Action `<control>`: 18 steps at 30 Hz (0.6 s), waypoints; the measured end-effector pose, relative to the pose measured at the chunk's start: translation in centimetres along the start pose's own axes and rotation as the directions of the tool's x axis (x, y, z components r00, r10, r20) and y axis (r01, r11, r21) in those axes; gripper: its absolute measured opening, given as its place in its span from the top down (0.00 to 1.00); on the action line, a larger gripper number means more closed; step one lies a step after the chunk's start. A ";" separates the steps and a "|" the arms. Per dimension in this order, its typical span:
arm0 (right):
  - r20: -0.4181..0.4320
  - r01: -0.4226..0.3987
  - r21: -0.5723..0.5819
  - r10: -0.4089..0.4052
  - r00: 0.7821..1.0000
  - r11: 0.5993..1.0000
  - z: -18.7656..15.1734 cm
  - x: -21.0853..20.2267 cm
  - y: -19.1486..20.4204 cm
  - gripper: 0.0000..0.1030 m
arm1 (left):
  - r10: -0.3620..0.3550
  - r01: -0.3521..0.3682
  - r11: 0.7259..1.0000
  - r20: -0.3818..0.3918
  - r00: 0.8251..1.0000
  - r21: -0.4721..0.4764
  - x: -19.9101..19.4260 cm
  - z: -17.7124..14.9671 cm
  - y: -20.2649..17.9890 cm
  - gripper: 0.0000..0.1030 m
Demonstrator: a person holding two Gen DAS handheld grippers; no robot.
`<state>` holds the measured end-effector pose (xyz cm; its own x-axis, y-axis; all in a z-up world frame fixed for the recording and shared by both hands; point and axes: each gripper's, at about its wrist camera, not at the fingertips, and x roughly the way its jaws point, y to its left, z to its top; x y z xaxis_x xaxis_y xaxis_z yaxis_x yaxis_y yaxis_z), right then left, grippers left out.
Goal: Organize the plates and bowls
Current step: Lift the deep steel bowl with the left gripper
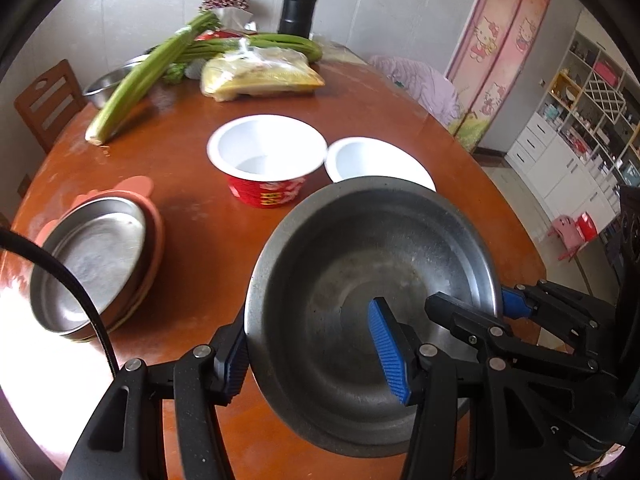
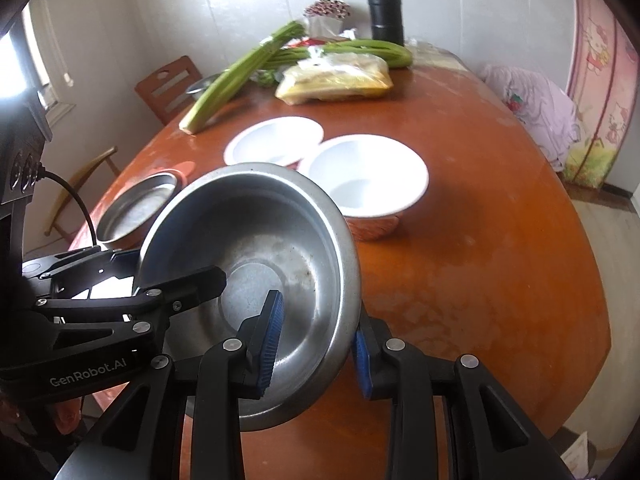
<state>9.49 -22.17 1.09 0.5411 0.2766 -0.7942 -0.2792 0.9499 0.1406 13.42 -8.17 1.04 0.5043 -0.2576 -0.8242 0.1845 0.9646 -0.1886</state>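
Note:
A steel bowl [image 1: 360, 280] is held above the round wooden table [image 1: 192, 184] between both grippers. My left gripper [image 1: 320, 356] straddles its left rim, one blue pad outside and one inside. My right gripper [image 2: 316, 356] straddles its right rim [image 2: 352, 272] the same way; it also shows in the left wrist view [image 1: 480, 308]. A red bowl with white inside [image 1: 266, 158] and a second white-lined bowl [image 1: 376, 160] stand mid-table. A steel plate on a pink plate [image 1: 96, 256] lies at the left.
At the far side lie celery stalks [image 1: 148, 76], a plastic bag of food [image 1: 256, 74], a steel basin [image 1: 106, 86] and a black flask [image 1: 298, 2]. A wooden chair [image 1: 48, 100] stands at the left. Shelves [image 1: 588, 120] are at the right.

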 end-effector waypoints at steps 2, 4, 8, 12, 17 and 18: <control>0.004 -0.002 -0.018 0.002 1.000 1.000 0.3 0.0 0.9 0.67 | 0.001 -0.001 1.000 0.016 1.000 -0.015 -0.7 -0.2 0.8 0.47; 0.009 -0.007 -0.032 0.008 1.000 0.999 0.5 -0.1 1.7 0.67 | 0.007 -0.007 1.000 0.025 1.000 -0.022 -1.3 -0.4 1.4 0.47; 0.002 -0.008 -0.056 0.008 1.000 0.998 0.5 0.3 3.4 0.67 | 0.032 -0.032 0.999 0.029 0.999 -0.021 -2.0 -1.2 2.4 0.47; -0.017 -0.001 -0.075 0.000 1.000 0.997 0.2 1.0 4.7 0.67 | 0.027 -0.026 0.999 0.018 0.999 -0.032 -1.8 -1.9 3.6 0.47; -0.035 0.008 -0.077 -0.011 0.999 0.997 -0.2 1.7 5.5 0.67 | 0.019 -0.019 0.999 -0.001 1.000 -0.034 -1.2 -2.7 4.4 0.47; -0.039 0.009 -0.075 -0.012 0.999 0.997 -0.1 1.9 5.5 0.67 | 0.015 -0.015 0.999 -0.004 1.000 -0.036 -1.1 -2.9 4.5 0.47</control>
<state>8.91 -16.44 0.25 0.5133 0.2595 -0.8181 -0.3332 0.9387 0.0888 11.26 -3.36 -0.45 0.5034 -0.2429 -0.8292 0.1467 0.9698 -0.1950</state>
